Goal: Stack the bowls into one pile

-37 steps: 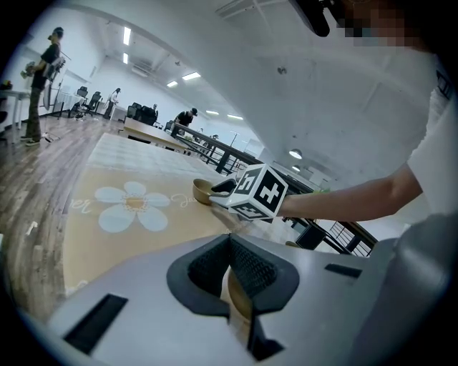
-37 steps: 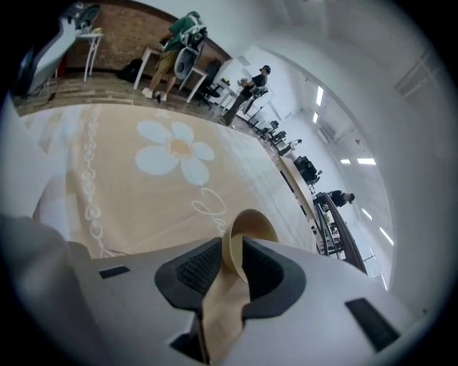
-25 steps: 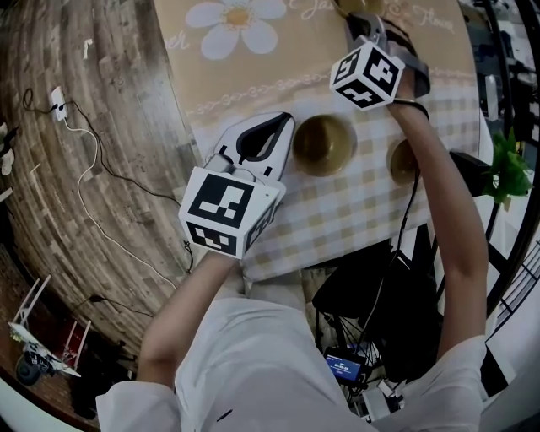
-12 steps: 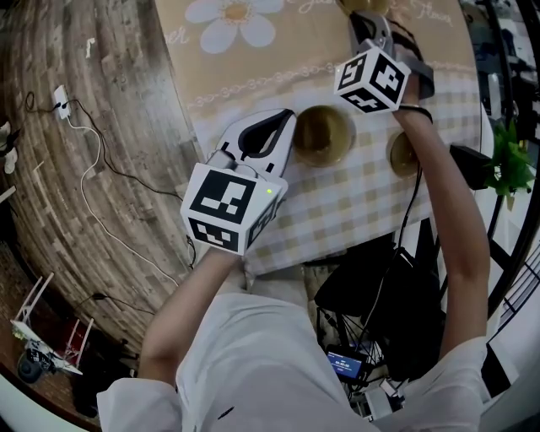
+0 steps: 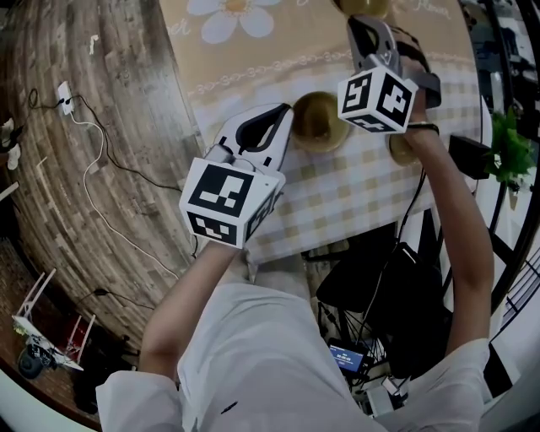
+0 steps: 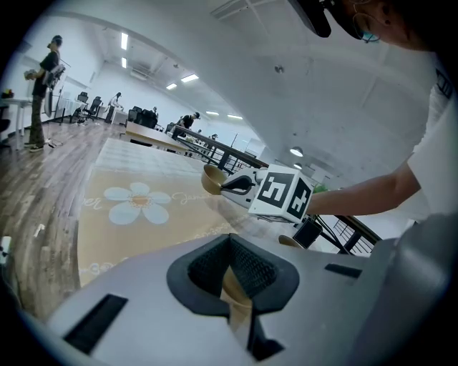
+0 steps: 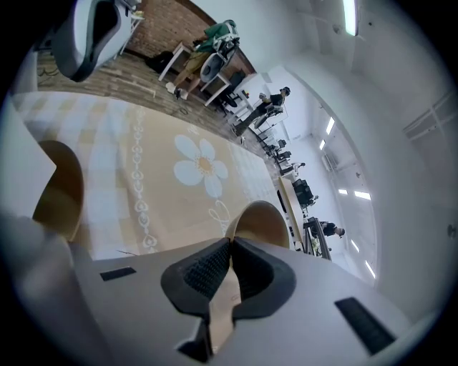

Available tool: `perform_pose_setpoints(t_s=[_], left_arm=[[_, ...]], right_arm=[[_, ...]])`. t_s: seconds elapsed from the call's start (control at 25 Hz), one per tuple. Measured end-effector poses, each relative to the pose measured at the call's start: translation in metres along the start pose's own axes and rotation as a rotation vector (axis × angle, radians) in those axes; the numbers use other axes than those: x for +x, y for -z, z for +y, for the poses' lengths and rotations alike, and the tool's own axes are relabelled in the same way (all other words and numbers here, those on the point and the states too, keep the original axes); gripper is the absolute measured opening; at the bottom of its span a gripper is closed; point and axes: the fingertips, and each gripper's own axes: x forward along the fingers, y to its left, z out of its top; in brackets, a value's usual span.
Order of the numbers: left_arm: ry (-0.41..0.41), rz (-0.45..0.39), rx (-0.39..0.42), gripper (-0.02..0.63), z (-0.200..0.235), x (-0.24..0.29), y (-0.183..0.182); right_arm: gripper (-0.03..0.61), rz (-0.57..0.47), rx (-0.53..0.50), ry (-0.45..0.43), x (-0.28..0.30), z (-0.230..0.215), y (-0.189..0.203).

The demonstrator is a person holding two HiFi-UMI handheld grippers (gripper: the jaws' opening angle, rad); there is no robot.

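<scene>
A tan bowl [image 5: 321, 121] rests on the checked cloth [image 5: 337, 198] at mid-table. My left gripper [image 5: 286, 116] is shut on this bowl's left rim, and a strip of rim [image 6: 233, 287] shows between its pads. My right gripper [image 5: 364, 20] is farther back and shut on the rim of a second bowl [image 5: 364, 6], which the top of the head view cuts off. The right gripper view shows this held bowl [image 7: 262, 217] beyond the jaws. A third bowl [image 5: 400, 150] sits at the right, partly hidden by the right arm.
The cloth has a daisy print [image 5: 223, 18] at the back left. The table's left edge drops to a wooden floor with a white cable [image 5: 110, 194]. A green plant [image 5: 506, 156] and black gear [image 5: 380, 287] stand at the right and near the person.
My right gripper has drawn back toward the person with its bowl and now sits closer to the middle bowl. The left gripper has stayed at that bowl's rim.
</scene>
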Motion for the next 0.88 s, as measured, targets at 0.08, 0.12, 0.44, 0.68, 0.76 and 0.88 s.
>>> perform_pose_setpoints(t_s=[0.08,0.12,0.44,0.68,0.76,0.88], left_arm=[[-0.006,0.000,0.000,0.017,0.000,-0.004,0.002],[-0.009,0.000,0.001,0.017,-0.001,-0.007,0.002],[-0.019,-0.014,-0.004,0.017,-0.007,-0.027,0.007],[-0.017,-0.008,-0.006,0.017,-0.015,-0.036,0.018],[-0.015,-0.005,0.000,0.017,-0.020,-0.039,0.021],[-0.012,-0.004,0.003,0.017,-0.026,-0.042,0.025]], right_arm=[[0.043,-0.017,-0.011,-0.002,-0.011,0.003,-0.006],[0.043,-0.026,-0.015,-0.004,-0.017,0.005,-0.010],[0.041,-0.077,-0.013,-0.040,-0.073,0.027,-0.030],[0.041,-0.119,-0.033,-0.085,-0.116,0.054,-0.039],[0.041,-0.123,-0.038,-0.105,-0.128,0.065,-0.041],[0.041,-0.132,-0.058,-0.125,-0.144,0.079,-0.043]])
